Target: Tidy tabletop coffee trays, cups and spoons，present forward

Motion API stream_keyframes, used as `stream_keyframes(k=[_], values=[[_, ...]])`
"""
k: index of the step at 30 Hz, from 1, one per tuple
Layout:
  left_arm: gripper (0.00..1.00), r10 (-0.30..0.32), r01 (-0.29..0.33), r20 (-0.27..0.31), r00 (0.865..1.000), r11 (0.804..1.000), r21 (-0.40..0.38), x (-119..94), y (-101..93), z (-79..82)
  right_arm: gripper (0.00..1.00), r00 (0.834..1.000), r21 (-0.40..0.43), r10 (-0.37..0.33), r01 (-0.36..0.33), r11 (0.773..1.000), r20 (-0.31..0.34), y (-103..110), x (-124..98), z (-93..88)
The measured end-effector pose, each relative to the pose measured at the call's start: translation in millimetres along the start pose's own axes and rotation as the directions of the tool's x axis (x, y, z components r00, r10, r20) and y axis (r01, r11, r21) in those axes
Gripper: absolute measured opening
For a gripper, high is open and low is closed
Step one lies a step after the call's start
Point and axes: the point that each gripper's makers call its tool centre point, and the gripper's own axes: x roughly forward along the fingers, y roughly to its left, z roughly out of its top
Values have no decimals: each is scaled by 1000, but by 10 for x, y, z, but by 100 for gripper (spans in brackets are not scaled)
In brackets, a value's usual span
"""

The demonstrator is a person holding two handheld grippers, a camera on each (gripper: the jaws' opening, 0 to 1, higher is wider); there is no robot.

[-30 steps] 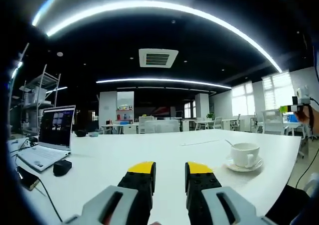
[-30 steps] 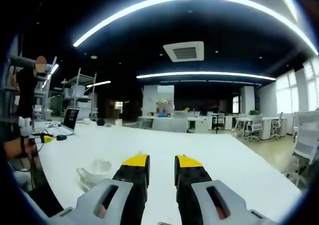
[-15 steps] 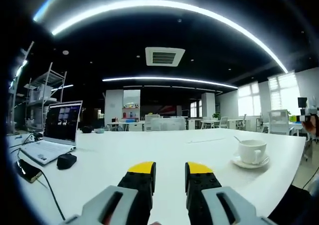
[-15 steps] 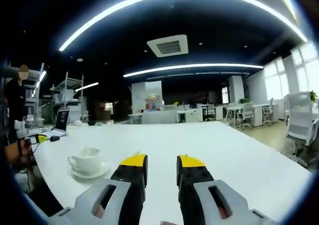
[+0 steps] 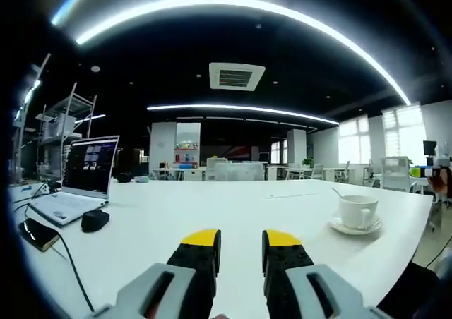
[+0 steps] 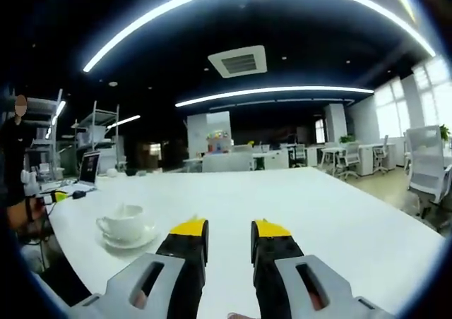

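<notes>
A: What is this place?
B: A big dark office with long bright lights on the ceiling. In front is a wide white table (image 5: 233, 213).

A: What sits on it?
B: In the left gripper view, a white cup (image 5: 357, 211) stands upright on a saucer (image 5: 354, 228), far to the right. A spoon (image 5: 337, 196) sticks out of the cup and leans up to the left. On the far left there is an open laptop (image 5: 78, 185), a black mouse (image 5: 94, 220) just beside it and a phone (image 5: 39, 234) with a cable.

A: And in the right gripper view?
B: The same cup (image 6: 126, 222) and saucer (image 6: 129, 240) are on the left, near the table edge. The cup's handle points left. A person stands at the far left.

A: What do the grippers do?
B: The left gripper (image 5: 239, 238) has a small gap between its yellow tips and holds nothing. The right gripper (image 6: 229, 229) looks the same, a small gap and nothing in it. Both hang low over bare table, well apart from the cup.
</notes>
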Motion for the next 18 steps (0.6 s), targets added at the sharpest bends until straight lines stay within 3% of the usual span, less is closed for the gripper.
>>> stream_keyframes(k=[12,18], values=[[25,-27,26,-20,999,999,-25,21,-26,33,25,1000,13,10,-10,1000,-11,14,36,1],[25,-83,80,-41,996,995,-66,112,-72,94,26,995,37,81,-79,996,-50,168,127,57]])
